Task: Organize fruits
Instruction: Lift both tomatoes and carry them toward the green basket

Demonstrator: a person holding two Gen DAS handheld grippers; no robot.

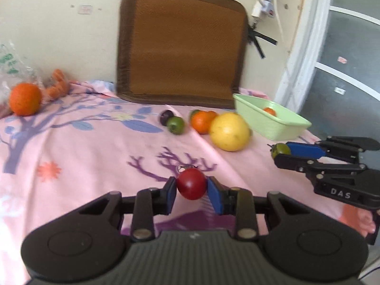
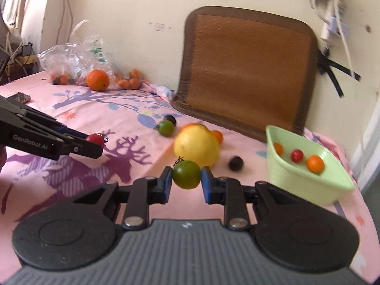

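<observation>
Two grippers each pinch one small fruit above the pink cloth (image 1: 71,147). The left gripper (image 1: 192,186) clamps a red tomato (image 1: 192,183); the right gripper (image 2: 186,178) clamps a green tomato (image 2: 186,174).

Ahead lie a large yellow fruit (image 2: 196,147), a second green tomato (image 2: 165,127), dark plums (image 2: 235,163) and small oranges, all between the grippers and the brown mat (image 2: 247,71) propped against the wall.

The green basin (image 2: 308,182) sits at the cloth's right edge. Only the right wrist view shows its contents: two orange fruits and one red fruit (image 2: 297,155). The near cloth is open. A plastic bag (image 2: 78,54) and an orange (image 2: 97,80) occupy the far left corner.
</observation>
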